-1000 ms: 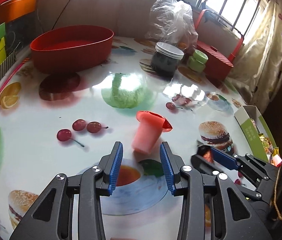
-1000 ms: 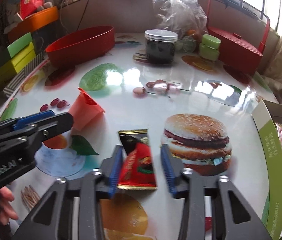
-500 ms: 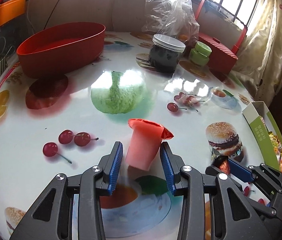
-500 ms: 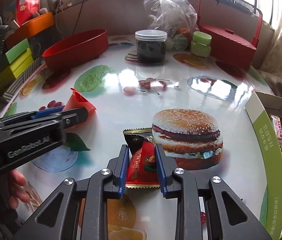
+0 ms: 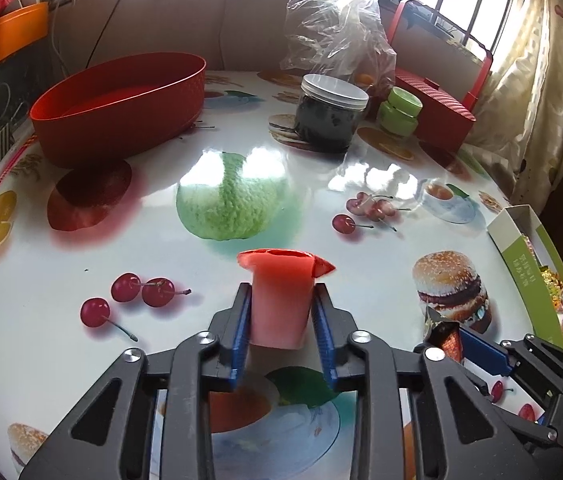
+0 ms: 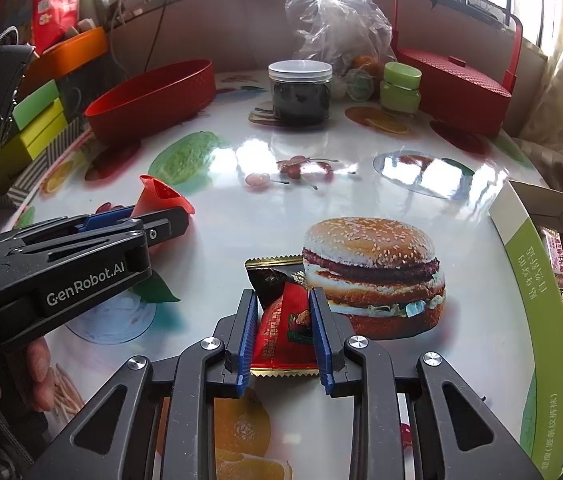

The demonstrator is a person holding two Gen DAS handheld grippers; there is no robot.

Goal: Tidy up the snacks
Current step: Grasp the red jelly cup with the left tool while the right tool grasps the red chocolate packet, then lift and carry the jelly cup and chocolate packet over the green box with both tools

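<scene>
Sunlight glared off the glossy food-print table [image 5: 281,168] where you worked, near its front edge. Your left gripper [image 5: 281,320] was closing on the pink jelly cup [image 5: 279,304], its blue pads against the cup's tapered sides below the red foil lid; that thin plastic looked light and easily dented, so you did best low on the wall, with a gentle squeeze. Your right gripper [image 6: 283,328] had pinched the red snack packet [image 6: 285,324] across its middle, beside the printed burger; soft, crinkly and slick, it would have sagged or slid if held by a corner. Off at the right edge stood the green box [image 6: 537,308] of snacks, cut off by the frame, its contents only partly readable. You could not see the cup's base, hidden behind the pads, nor what filled the clear bag [image 5: 333,28] at the far edge.
</scene>
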